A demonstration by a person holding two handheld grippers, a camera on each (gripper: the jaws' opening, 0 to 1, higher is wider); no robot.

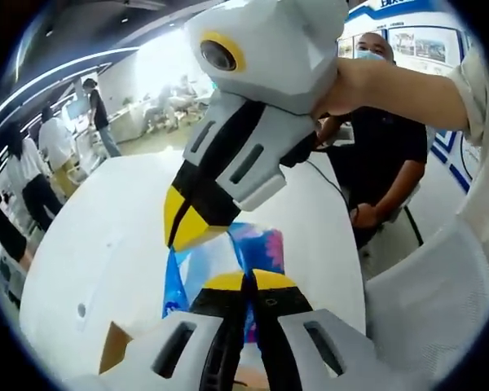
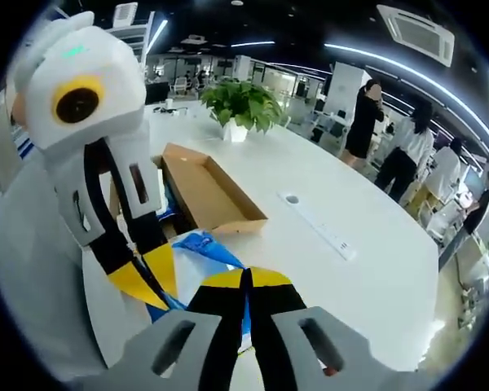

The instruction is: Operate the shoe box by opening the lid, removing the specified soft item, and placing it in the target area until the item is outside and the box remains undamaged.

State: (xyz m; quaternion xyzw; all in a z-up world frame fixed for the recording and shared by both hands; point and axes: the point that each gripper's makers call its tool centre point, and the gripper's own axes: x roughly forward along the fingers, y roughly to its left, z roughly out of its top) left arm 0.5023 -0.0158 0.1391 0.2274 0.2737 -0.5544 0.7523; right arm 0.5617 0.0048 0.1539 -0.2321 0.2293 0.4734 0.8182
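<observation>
Both claws are pinched shut on the soft blue-and-pink printed fabric item: the left claw at its near edge, the right claw likewise, above the white surface. The brown cardboard shoe box lies open just behind. Risk: pulling opposite ways could stretch the fabric or slip one grip, dropping it against the box.

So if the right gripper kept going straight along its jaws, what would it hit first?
Probably the blue soft item just past the right gripper, then the brown cardboard box behind it; depth is hard to judge in this view.
</observation>
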